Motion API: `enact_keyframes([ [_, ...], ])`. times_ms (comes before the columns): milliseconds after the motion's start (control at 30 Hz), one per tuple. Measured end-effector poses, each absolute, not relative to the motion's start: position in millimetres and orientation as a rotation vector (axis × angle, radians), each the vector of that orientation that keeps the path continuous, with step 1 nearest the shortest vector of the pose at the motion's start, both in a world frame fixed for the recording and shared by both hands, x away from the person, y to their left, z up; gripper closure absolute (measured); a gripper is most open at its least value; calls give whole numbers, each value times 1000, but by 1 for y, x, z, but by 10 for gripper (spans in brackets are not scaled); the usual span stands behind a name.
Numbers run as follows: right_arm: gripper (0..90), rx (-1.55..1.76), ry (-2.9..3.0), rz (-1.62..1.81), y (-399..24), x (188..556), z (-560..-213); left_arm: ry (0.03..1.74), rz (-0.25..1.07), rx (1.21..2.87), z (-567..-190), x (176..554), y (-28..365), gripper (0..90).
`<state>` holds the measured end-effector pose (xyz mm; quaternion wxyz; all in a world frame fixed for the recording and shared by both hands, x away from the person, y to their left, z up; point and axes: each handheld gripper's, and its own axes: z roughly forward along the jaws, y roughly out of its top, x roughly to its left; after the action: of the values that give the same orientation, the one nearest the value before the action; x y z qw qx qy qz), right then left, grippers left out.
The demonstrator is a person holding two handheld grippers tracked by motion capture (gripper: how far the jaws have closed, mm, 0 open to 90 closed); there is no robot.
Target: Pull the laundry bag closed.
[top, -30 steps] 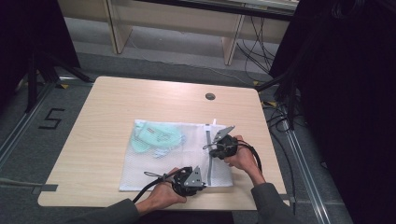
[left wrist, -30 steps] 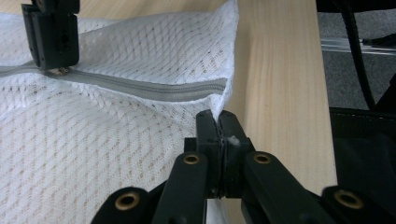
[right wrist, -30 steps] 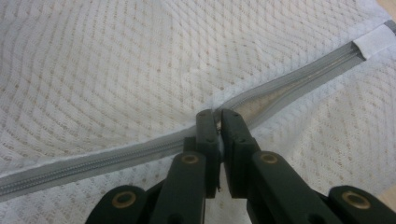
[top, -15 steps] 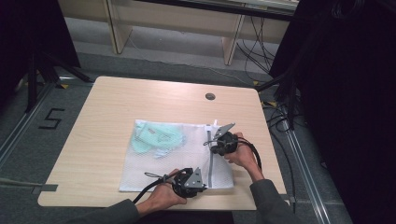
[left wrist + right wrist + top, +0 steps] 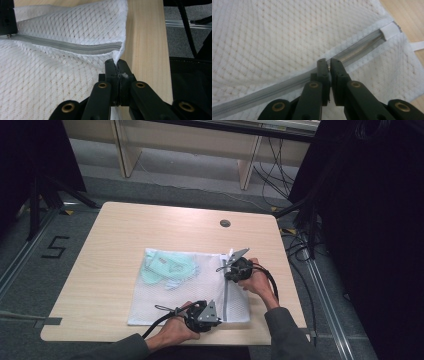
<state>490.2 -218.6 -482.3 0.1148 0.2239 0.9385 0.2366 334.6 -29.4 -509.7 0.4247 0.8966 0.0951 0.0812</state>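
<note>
While the white mesh laundry bag [image 5: 190, 292] lies flat on the near right part of the table [image 5: 125, 235], with a pale green garment [image 5: 167, 267] showing through its far left portion, I read the job as working its grey zipper [image 5: 226, 295], which runs along the bag's right side.

My left gripper [image 5: 116, 62] has its 2 jaws pinched together on the bag's near corner, right at the closed end of the zipper, close to the table's front edge. My right gripper [image 5: 327, 61] is clamped shut at the zipper line near the far end. I take it to be holding the slider pull, though the jaws hide the tab itself, so I cannot confirm that.

Several things could go wrong from here:

- If the right jaws have mesh rather than the pull, dragging will bunch the fabric and the slider will not travel.
- The left pinch looks thin, just an edge of fabric. A firm pull could strip it out, and the whole bag would slide instead of tensioning.
- If the 2 grippers are not kept in line with the zipper, the teeth may buckle and jam.
- Loose mesh or the garment could get caught in the slider.
</note>
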Motion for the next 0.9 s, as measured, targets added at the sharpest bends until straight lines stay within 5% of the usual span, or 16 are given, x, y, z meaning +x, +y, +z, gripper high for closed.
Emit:
enact_keyframes([
  [900, 870, 685, 2680, 696, -223, 513, -486, 234, 199, 2230, -505, 331, -30, 888],
])
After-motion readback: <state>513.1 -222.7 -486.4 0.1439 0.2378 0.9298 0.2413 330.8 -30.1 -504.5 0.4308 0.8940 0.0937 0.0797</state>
